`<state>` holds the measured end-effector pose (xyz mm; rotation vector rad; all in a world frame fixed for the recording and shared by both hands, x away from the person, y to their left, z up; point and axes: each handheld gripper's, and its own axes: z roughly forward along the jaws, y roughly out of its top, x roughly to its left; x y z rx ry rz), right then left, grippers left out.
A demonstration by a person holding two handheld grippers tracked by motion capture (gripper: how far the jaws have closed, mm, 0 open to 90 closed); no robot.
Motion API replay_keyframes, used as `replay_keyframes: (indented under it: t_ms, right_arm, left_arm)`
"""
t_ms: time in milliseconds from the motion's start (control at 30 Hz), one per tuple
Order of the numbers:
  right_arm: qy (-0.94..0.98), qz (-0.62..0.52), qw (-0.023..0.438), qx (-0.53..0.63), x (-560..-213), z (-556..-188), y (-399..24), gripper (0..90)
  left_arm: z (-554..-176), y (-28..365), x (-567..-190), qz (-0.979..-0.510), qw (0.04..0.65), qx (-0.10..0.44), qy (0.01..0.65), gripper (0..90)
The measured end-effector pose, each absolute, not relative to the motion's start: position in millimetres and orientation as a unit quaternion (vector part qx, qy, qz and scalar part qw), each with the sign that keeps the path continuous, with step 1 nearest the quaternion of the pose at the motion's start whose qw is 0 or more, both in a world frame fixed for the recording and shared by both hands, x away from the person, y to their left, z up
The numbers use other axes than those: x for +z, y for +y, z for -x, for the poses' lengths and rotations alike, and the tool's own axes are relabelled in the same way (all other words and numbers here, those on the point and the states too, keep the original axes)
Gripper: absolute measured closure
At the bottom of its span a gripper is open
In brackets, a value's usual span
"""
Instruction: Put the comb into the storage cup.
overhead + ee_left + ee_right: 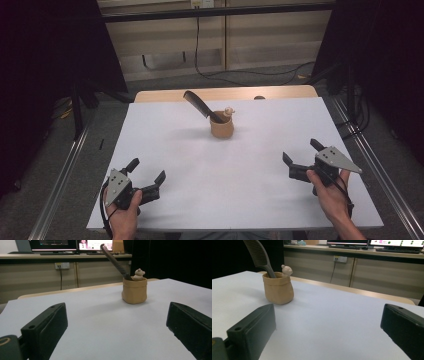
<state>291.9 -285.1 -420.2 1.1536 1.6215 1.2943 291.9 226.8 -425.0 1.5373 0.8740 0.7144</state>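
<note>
**Both grippers wait empty near the front corners; comb stands in the tan pot**

High view: a white counter carries a small tan pot that sits toward the far edge, about midway between the left and right edges. A dark comb stands in the pot and leans toward the far left, its toothed end well above the rim. A small pale bear figure sits at the pot's rim, just beside the comb. The left gripper rests near the front left corner, held by a hand, its fingers spread apart and holding nothing. The right gripper sits near the front right corner, also hand-held, fingers apart and empty. Both are well apart from the pot.

Left gripper view: the two black fingers stand wide apart over bare counter. The pot stands beyond them, right of centre, with the comb slanting up to the left and the bear at the rim.

Right gripper view: the fingers are likewise wide apart with nothing between them. The pot stands at the left, the comb rising from it, the bear beside it.
</note>
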Motion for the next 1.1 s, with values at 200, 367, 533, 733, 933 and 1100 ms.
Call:
replay_keyframes:
  t_ms: [200, 367, 533, 733, 933, 1100]
  right_arm:
    - [0.636, -0.45, 0.385, 0.496, -422, -279, -285, 0.0]
    - [0.627, -0.464, 0.374, 0.502, -425, -268, -292, 0.0]
    - [0.621, -0.474, 0.372, 0.501, -429, -258, -302, 0.0]
    - [0.615, -0.479, 0.379, 0.499, -432, -247, -312, 0.0]
    - [0.617, -0.482, 0.386, 0.487, -437, -244, -316, 0.0]
    - [0.616, -0.494, 0.371, 0.489, -442, -242, -314, 0.0]
  left_arm:
    - [-290, 226, -424, -0.662, 0.576, 0.308, 0.367, 3.5]
    - [-289, 227, -424, -0.662, 0.572, 0.314, 0.369, 2.4]
    - [-289, 225, -425, -0.662, 0.572, 0.31, 0.372, 2.4]
    - [-289, 227, -425, -0.66, 0.574, 0.309, 0.374, 2.4]
    - [-291, 230, -428, -0.659, 0.568, 0.313, 0.38, 2.9]
    - [-293, 233, -428, -0.651, 0.568, 0.313, 0.395, 2.9]
